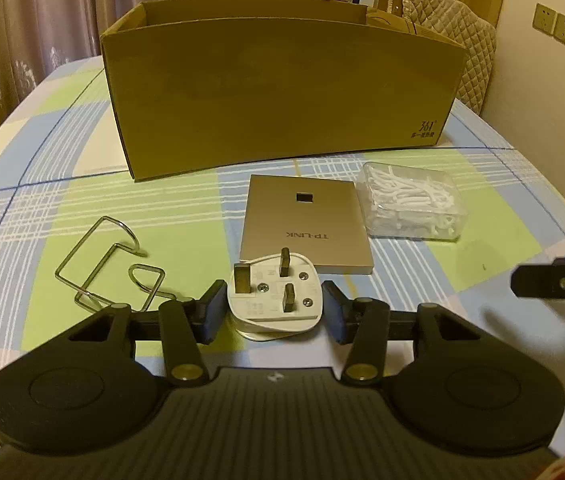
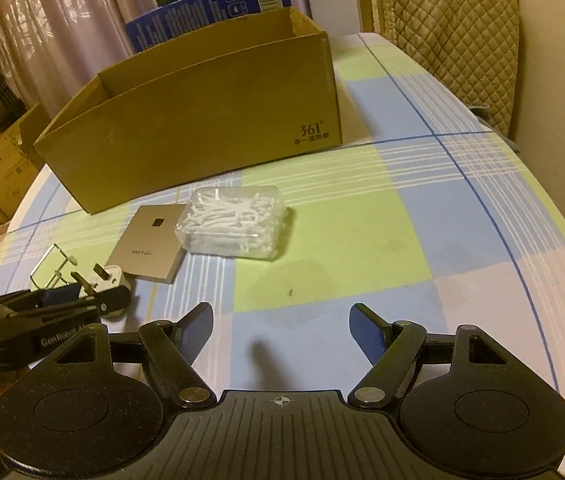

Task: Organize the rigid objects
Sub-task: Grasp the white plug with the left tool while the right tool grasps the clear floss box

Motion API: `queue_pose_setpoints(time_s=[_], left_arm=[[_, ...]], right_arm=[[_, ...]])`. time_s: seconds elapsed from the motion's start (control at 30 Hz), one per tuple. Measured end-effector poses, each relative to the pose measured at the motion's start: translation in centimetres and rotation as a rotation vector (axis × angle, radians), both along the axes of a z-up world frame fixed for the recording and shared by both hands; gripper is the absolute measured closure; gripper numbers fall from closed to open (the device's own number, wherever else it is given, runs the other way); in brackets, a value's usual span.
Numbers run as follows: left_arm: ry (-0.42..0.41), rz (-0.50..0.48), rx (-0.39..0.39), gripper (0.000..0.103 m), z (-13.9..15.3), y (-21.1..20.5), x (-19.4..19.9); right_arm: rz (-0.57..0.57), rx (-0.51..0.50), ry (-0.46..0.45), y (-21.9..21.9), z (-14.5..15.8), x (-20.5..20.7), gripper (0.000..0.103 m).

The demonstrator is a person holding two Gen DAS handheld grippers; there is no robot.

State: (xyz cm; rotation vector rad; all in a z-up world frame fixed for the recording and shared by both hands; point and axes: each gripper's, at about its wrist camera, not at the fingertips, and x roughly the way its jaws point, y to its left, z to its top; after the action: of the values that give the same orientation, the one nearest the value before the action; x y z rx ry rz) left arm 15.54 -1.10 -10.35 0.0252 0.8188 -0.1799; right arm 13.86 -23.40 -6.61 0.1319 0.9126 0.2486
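A white three-pin plug (image 1: 272,280) lies pins-up on the checked tablecloth, and my left gripper (image 1: 274,302) is shut on it, one blue pad against each side. From the right wrist view the same plug (image 2: 108,276) sits at the far left inside the left gripper (image 2: 90,298). My right gripper (image 2: 280,316) hangs open over bare cloth with nothing between its fingers; one of its fingers (image 1: 542,284) shows at the right edge of the left wrist view. An open brown cardboard box (image 1: 282,100) (image 2: 202,120) stands behind the objects.
A silver TP-LINK wall panel (image 1: 306,224) (image 2: 150,248) lies just beyond the plug. A clear box of white floss picks (image 1: 414,204) (image 2: 234,222) lies to its right, and a bent wire hook (image 1: 110,264) (image 2: 52,268) to the plug's left. A quilted chair back (image 2: 450,28) stands at the table's far right.
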Motion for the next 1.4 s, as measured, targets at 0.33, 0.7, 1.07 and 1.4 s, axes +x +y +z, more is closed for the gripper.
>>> queue_pose_setpoints(time_s=[0.33, 0.7, 1.07, 1.4], left_arm=[[-0.056, -0.027, -0.048, 0.058, 2.2, 0.3, 0.2], [-0.095, 0.017, -0.035, 0.058, 3.5, 3.5, 2.5], [-0.091, 0.036, -0.073, 0.058, 3.4, 4.5, 2.4], [-0.082, -0.027, -0.062, 0.058, 3.2, 2.9, 1.0]], right_arm=[[0.050, -0.005, -0.063, 3.0, 0.1, 2.8, 0.027], [-0.007, -0.077, -0.083, 6.7, -1.9, 7.7, 0.012], [-0.020, -0.121, -0.038, 7.6, -4.4, 9.9, 0.012], [0.080, -0.167, -0.055, 5.3, -3.9, 6.2, 0.019]])
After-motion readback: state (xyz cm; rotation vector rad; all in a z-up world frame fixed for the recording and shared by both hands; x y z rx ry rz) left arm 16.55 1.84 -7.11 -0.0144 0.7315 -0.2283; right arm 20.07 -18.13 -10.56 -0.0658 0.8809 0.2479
